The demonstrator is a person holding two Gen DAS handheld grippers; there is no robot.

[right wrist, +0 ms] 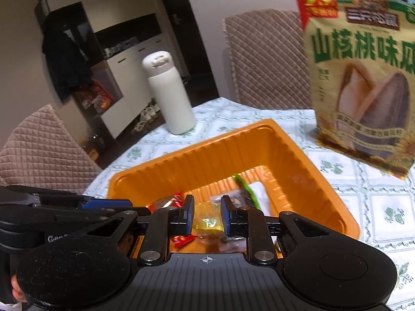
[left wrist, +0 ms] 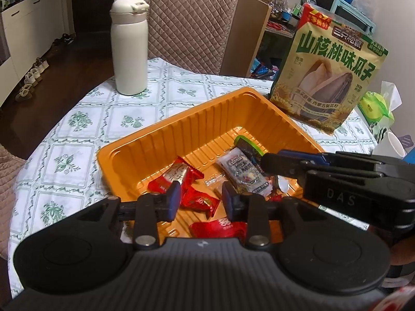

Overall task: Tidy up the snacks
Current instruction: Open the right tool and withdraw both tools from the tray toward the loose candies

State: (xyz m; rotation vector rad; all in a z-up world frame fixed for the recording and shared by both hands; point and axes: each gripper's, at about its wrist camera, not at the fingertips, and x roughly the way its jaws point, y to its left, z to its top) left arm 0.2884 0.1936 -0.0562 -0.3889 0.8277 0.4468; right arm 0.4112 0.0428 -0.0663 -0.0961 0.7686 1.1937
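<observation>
Nearest, left gripper parted a little over red candy wrappers, gripping nothing. Beside it, right gripper narrowed on a small yellow-clear candy (pad contact hard to confirm). Light, crinkly, slippery packets inside the orange tray; best pinched at a flat sealed end. Farther back, sunflower seed bag, upright, soft.

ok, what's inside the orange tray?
Inside the orange tray: red-wrapped candies, a silver snack packet, a green-edged dark packet. The near end is hidden behind the left gripper and the right gripper.
</observation>
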